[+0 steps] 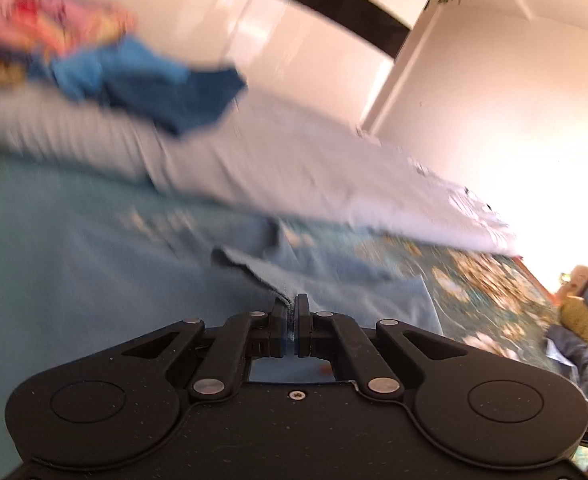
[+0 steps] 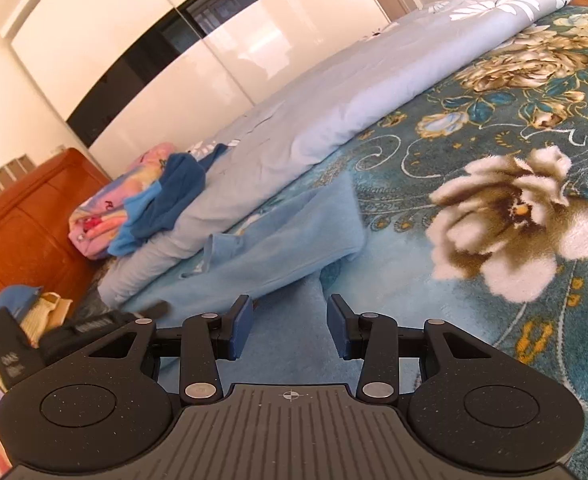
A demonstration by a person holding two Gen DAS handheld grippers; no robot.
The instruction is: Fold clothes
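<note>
Left wrist view shows the left gripper [image 1: 291,320] clamped on an edge of the blue garment [image 1: 73,272] spread on the bed, while right wrist view shows the right gripper [image 2: 289,330] parted and empty over that garment [image 2: 277,240], likely needing its own pinch before folding.

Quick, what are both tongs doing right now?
Left tongs: closed, pinching the light blue garment.
Right tongs: open, holding nothing, above the light blue garment.

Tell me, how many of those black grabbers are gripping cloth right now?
1. The left gripper is pinched shut on the light blue garment; the right gripper hangs open above the same fabric.
</note>
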